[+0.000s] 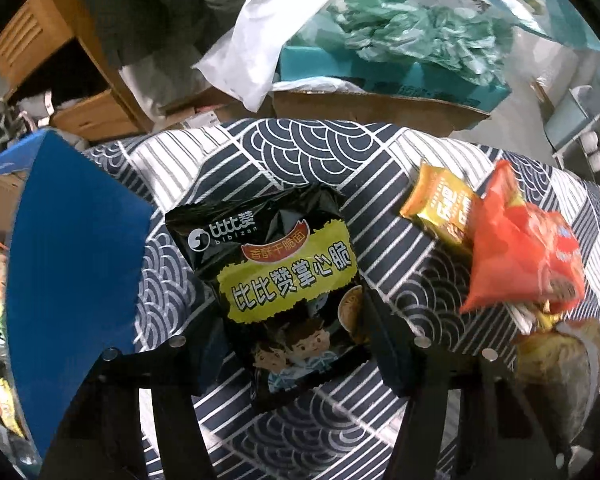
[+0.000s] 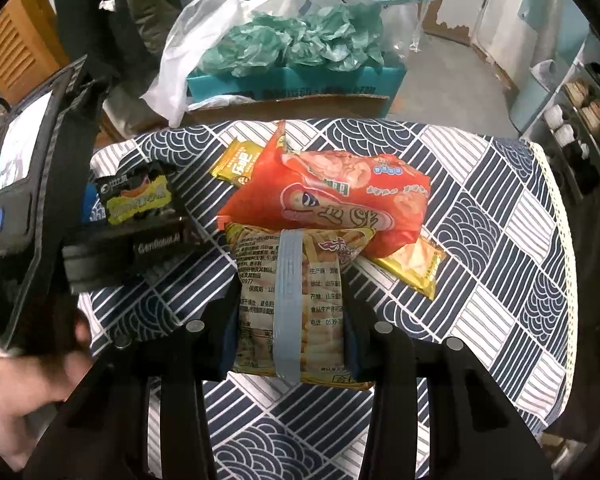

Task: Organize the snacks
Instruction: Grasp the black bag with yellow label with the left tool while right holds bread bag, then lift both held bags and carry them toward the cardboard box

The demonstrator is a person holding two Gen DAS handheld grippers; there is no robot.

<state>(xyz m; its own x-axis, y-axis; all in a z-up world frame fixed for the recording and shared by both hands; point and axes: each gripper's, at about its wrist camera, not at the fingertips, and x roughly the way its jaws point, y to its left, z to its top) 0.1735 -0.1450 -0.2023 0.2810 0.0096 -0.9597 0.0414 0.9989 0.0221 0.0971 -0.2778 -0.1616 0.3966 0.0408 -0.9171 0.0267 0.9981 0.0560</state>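
Observation:
A black snack bag [image 1: 284, 280] with a yellow label sits between the fingers of my left gripper [image 1: 296, 344], whose pads press its lower sides. In the right wrist view the same bag [image 2: 136, 200] shows at the left, in front of the left gripper's body [image 2: 140, 244]. My right gripper [image 2: 292, 340] is shut on a yellowish snack bag [image 2: 256, 272], back side up, with a pale seam strip down its middle. Just beyond lies an orange-red snack bag [image 2: 331, 200] [image 1: 519, 256] over two gold packets [image 2: 236, 164] [image 2: 415, 268].
A navy and white patterned cloth [image 2: 499, 240] covers the table. A blue box [image 1: 72, 280] stands at its left edge. Behind the table are a cardboard box [image 1: 371, 106], a teal box with green plastic bags [image 2: 296, 40] and a white bag [image 1: 256, 52]. A hand [image 2: 20, 380] shows at lower left.

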